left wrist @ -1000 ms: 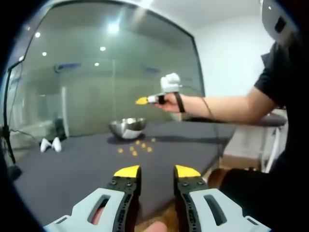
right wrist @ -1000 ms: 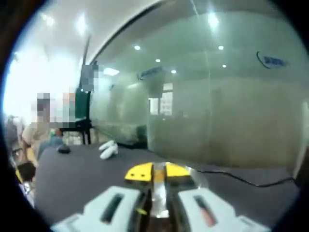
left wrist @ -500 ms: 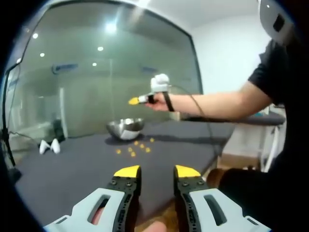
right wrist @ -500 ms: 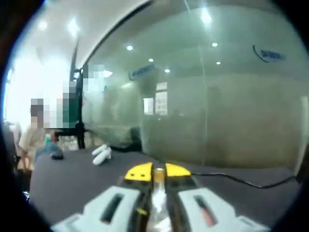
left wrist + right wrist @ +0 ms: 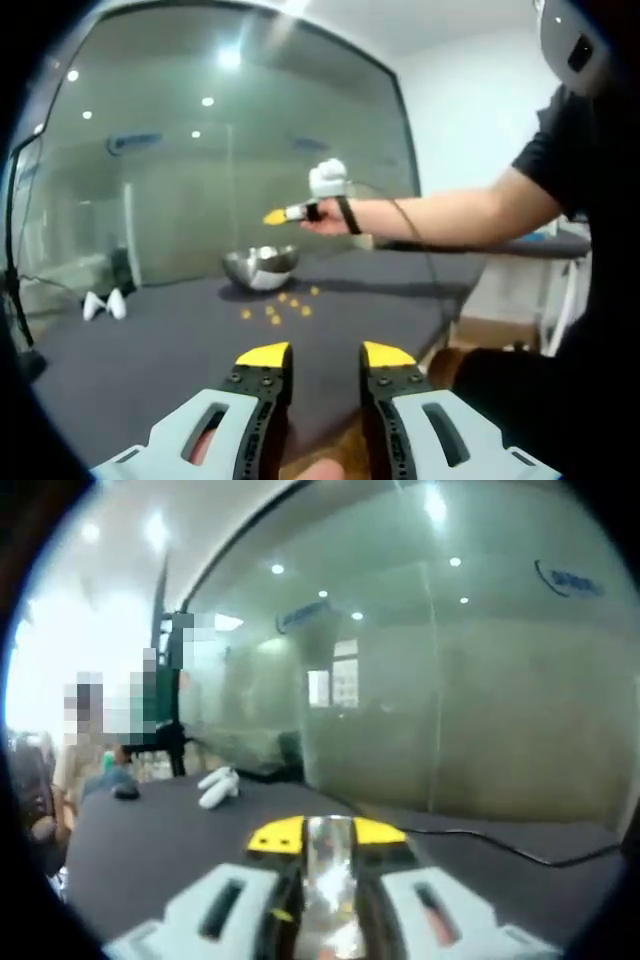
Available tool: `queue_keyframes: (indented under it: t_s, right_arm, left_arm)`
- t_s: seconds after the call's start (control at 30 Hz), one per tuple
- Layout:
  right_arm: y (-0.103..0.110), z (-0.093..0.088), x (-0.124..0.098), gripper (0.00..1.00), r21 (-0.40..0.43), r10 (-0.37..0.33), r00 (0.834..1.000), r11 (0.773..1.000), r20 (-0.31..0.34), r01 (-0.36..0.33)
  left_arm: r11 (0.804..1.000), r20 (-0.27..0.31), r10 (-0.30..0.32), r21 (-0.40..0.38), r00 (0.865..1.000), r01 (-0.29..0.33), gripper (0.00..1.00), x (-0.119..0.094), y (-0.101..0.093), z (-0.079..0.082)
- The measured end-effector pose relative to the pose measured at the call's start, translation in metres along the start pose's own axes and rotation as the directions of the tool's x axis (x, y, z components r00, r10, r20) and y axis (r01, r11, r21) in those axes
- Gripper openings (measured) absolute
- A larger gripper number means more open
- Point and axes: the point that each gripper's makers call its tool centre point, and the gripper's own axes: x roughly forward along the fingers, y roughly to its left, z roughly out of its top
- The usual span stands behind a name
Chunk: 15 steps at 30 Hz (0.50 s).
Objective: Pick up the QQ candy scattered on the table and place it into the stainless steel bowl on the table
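QQ candy [image 5: 277, 308], small yellow-orange pieces, scattered loose on the dark table [image 5: 150, 360], just in front of the stainless steel bowl [image 5: 260, 266]. Bowl upright on table, far side. Left gripper [image 5: 325, 356] low over near table edge, jaws spread, nothing between them. Right gripper [image 5: 275, 216] held by a hand [image 5: 325, 215] on an outstretched arm, up in the air above the bowl. In the right gripper view the right gripper [image 5: 326, 833] has yellow tips close together around a shiny silvery blur; cannot tell what it is, or whether anything is gripped. White object [image 5: 103, 303] at left on table. Black cable [image 5: 500, 846] across table. Glass wall [image 5: 200, 160] behind.
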Motion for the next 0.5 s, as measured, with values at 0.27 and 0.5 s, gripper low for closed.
queue_keyframes:
  t_s: [0.27,0.5]
  right_arm:
    - [-0.004,0.005,-0.007,0.17,0.010,-0.010,1.000,1.000,0.010,0.010]
    - [0.010,0.008,-0.022,0.17,0.010,-0.002,1.000,1.000,0.026,0.001]
  left_arm:
    - [1.000,-0.010,-0.013,0.006,1.000,0.013,0.28,0.003,-0.005,-0.003]
    - [1.000,-0.005,-0.016,0.007,1.000,0.016,0.28,0.003,-0.006,-0.001]
